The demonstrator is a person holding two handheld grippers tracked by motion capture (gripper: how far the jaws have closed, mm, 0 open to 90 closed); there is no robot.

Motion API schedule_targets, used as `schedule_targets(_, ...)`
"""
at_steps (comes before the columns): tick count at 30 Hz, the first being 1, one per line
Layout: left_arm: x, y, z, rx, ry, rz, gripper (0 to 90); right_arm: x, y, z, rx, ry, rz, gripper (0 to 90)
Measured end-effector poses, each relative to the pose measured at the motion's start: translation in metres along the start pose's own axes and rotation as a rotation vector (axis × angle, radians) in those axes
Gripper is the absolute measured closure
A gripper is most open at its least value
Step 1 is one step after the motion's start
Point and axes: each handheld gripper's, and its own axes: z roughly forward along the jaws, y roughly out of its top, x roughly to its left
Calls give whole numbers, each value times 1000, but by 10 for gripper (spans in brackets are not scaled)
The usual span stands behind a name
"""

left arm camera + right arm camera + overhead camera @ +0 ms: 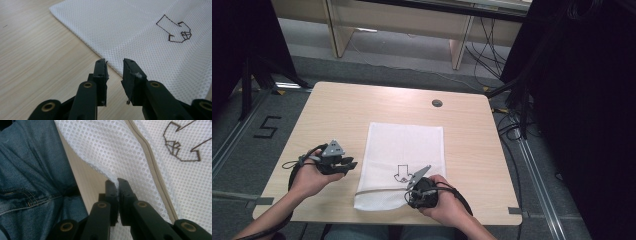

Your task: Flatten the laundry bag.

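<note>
R gripper (117, 181) pinching mesh bag (404, 150) near edge, L gripper (115, 62) released beside bag's side edge

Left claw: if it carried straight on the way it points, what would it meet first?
Probably the near edge of the white mesh bag, just beyond the open left claw; depth is uncertain.

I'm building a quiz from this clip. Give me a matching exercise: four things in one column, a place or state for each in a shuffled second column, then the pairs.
Things:
1. left gripper
2. right gripper
3. white mesh bag
4. round grommet

Places or states:
A. lying flat on the table, a small drawing on it
B. jaws apart, nothing between them, beside the bag's edge
C. set in the tabletop near the far edge
D. pinching the bag's near edge

Pairs: 1-B, 2-D, 3-A, 4-C
</note>
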Motion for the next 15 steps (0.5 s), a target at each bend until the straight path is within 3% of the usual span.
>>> schedule_targets(3,-1,1,1,8,-10,11,722,0,-3,5,19,3,10,882)
schedule_targets(5,-1,3,2,12,-10,40,721,-1,-4,8,28,5,14,881)
schedule_targets(7,-3,4,4,0,-13,15,721,-1,-5,11,31,5,28,881)
schedule_targets(8,-2,5,4,7,-15,40,720,-2,-6,11,36,9,29,881)
schedule_targets(10,-4,5,5,3,-22,20,720,-3,-6,12,35,5,34,882)
schedule_targets(12,-5,6,6,4,-23,41,719,-5,-6,13,33,1,42,883)
schedule_targets(15,-8,7,8,6,-31,34,718,-8,-5,14,30,6,59,883)
